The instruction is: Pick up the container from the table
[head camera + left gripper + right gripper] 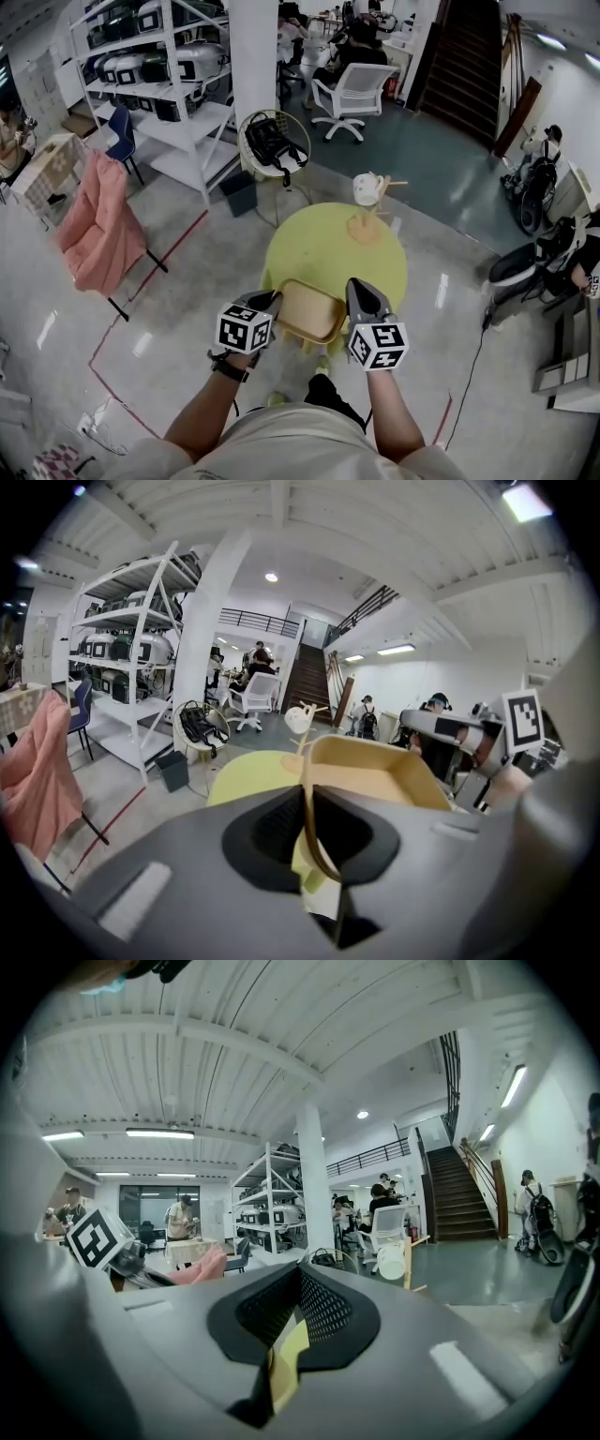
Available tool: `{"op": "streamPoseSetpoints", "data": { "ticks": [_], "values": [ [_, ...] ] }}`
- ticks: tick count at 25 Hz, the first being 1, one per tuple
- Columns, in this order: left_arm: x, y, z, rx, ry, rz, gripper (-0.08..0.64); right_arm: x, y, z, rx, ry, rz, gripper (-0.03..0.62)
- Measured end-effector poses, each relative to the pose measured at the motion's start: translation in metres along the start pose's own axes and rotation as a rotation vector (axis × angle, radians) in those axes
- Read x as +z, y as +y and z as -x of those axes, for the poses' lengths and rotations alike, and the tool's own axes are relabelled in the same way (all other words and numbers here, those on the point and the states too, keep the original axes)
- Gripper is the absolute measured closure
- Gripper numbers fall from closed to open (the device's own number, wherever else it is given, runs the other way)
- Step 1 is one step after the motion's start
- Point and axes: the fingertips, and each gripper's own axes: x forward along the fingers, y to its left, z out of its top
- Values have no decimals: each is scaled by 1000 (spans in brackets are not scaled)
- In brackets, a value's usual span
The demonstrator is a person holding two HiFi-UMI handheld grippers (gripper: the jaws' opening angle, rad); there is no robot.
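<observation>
A shallow tan container (pixel 311 312) hangs over the near edge of the round yellow table (pixel 328 246), carried between both grippers. My left gripper (pixel 272 302) is shut on its left wall; in the left gripper view that thin wall (pixel 306 803) runs up between the black pads (pixel 272 825) and the open tray (pixel 375 771) spreads out beyond. My right gripper (pixel 361 298) sits at the container's right side. Its pads (pixel 323 1309) are closed together with a thin tan and yellow strip (pixel 286 1363) showing between them.
A wooden cup stand with a white cup (pixel 367 192) stands at the table's far edge. Behind it is a round chair with a black bag (pixel 272 141), white shelving (pixel 159 84), a pink cloth on a chair (pixel 94 220) and scooters (pixel 534 187) at right.
</observation>
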Motion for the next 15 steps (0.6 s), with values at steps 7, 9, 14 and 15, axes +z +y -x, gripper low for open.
{"op": "streamPoseSetpoints", "data": {
  "ticks": [7, 9, 14, 15],
  "values": [
    [1, -3, 0, 4, -4, -4, 532, 1, -2, 4, 1, -4, 2, 584],
    [1, -2, 1, 4, -4, -4, 532, 1, -1, 4, -1, -3, 3, 584],
    [3, -1, -1, 3, -7, -5, 532, 0, -3, 2, -1, -2, 4, 584],
    [3, 0, -1, 2, -7, -5, 532, -1, -2, 1, -1, -1, 4, 584]
  ]
}}
